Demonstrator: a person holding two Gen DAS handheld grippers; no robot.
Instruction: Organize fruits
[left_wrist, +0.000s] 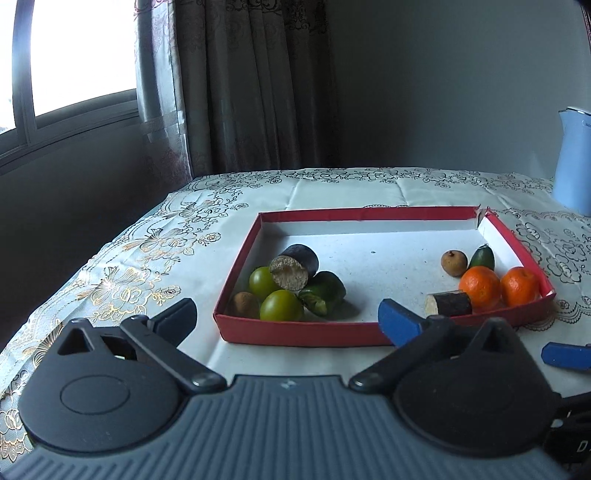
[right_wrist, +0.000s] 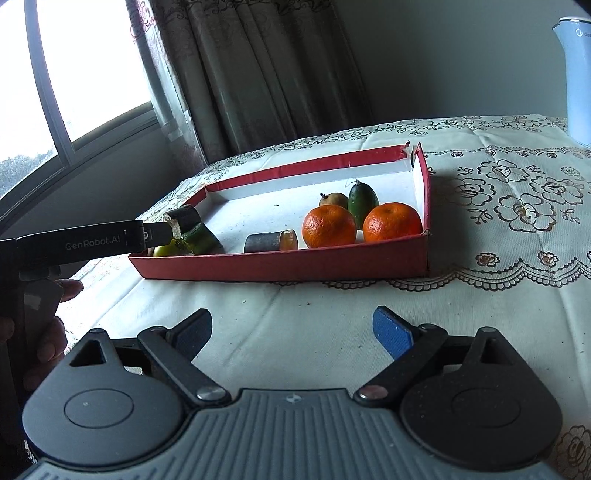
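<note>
A red-walled tray (left_wrist: 295, 334) (right_wrist: 280, 264) holds the fruit. At its left lie two green round fruits (left_wrist: 280, 305), a small brown fruit (left_wrist: 244, 305), a dark sugarcane piece (left_wrist: 295, 266) and a green cut piece (left_wrist: 325, 295). At its right sit two oranges (left_wrist: 480, 287) (right_wrist: 329, 226), a short sugarcane piece (left_wrist: 448, 303) (right_wrist: 271, 240), a brown fruit (left_wrist: 453, 262) (right_wrist: 333, 200) and a small green fruit (left_wrist: 481, 257) (right_wrist: 362, 200). My left gripper (left_wrist: 288, 317) is open and empty at the tray's near wall. My right gripper (right_wrist: 293, 332) is open and empty over the cloth, short of the tray.
The table wears a white floral cloth (right_wrist: 517, 206). A blue kettle (left_wrist: 574, 162) (right_wrist: 576, 74) stands at the back right. Curtains (left_wrist: 240, 85) and a window (left_wrist: 74, 55) lie behind. The left gripper's body (right_wrist: 92, 242) shows at the left of the right wrist view.
</note>
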